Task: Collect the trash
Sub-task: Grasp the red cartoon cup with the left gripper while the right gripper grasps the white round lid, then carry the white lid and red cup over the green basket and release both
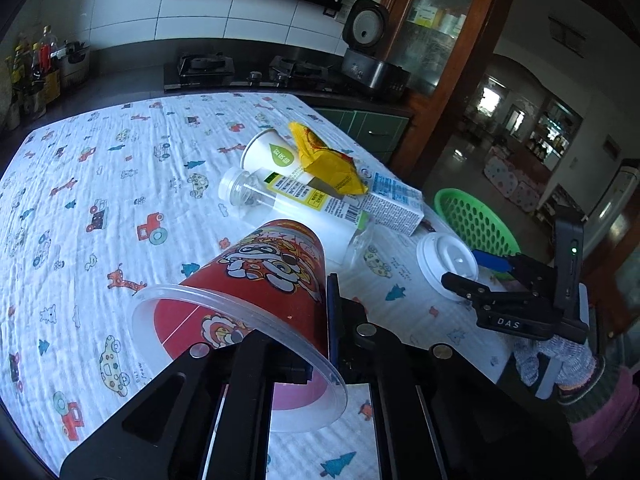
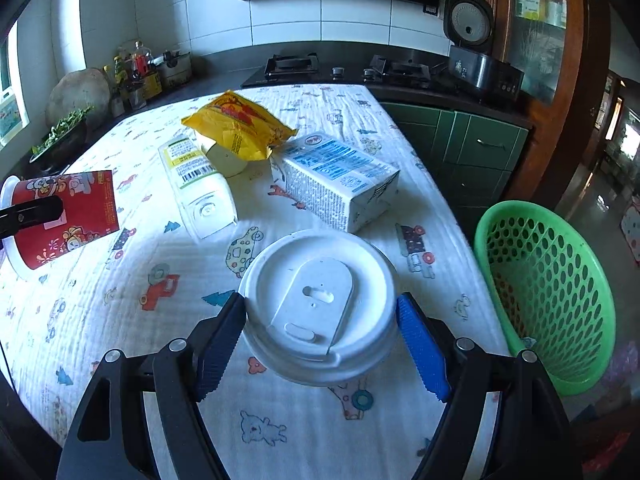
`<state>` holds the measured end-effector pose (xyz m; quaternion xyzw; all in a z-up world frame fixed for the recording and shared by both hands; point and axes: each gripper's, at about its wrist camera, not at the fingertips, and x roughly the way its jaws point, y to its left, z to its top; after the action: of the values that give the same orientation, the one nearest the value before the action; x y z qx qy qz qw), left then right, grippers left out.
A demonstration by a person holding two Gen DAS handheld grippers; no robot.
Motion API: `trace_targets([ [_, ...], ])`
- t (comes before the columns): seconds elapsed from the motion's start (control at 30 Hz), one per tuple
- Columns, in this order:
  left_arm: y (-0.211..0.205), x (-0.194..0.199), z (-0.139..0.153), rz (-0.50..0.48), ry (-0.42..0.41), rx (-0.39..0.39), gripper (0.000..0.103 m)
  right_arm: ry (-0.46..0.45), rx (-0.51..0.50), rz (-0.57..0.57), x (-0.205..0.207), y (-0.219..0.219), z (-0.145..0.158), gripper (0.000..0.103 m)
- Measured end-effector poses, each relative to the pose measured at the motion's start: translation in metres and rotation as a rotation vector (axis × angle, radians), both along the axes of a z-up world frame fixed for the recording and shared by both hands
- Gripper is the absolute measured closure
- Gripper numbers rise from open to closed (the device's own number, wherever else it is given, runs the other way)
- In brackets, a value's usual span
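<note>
My left gripper (image 1: 298,344) is shut on the rim of a red printed cup (image 1: 264,280) with a clear lip, held tilted above the table; the cup also shows in the right wrist view (image 2: 64,216). My right gripper (image 2: 320,340) is open, its blue pads on either side of a white lidded cup (image 2: 320,304), seen too in the left wrist view (image 1: 446,260). A clear plastic bottle (image 1: 288,196), a paper cup (image 1: 268,156), a yellow snack bag (image 2: 240,126) and a milk carton (image 2: 336,180) lie in the middle. A green basket (image 2: 548,292) stands off the table's right edge.
The table has a white cloth (image 2: 120,320) with cartoon prints. Behind it are a gas stove (image 2: 344,68), a rice cooker (image 2: 476,52), bottles (image 2: 136,72) on the counter and green cabinets (image 2: 460,140). A doorway opens at the right.
</note>
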<state>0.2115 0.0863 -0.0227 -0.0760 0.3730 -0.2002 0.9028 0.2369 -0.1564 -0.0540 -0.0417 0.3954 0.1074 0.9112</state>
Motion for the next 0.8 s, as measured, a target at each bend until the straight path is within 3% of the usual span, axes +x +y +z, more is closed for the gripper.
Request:
trace_targets([
  [0.43, -0.069, 0.006, 0.028, -0.136, -0.049, 0.002, 0.099, -0.039, 0.022, -0.125, -0.003, -0.065, 0.019, 0.029],
  [0.8, -0.151, 0.045, 0.026, -0.239, -0.027, 0.023, 0.099, -0.004, 0.011, -0.29, 0.011, -0.159, 0.006, 0.029],
])
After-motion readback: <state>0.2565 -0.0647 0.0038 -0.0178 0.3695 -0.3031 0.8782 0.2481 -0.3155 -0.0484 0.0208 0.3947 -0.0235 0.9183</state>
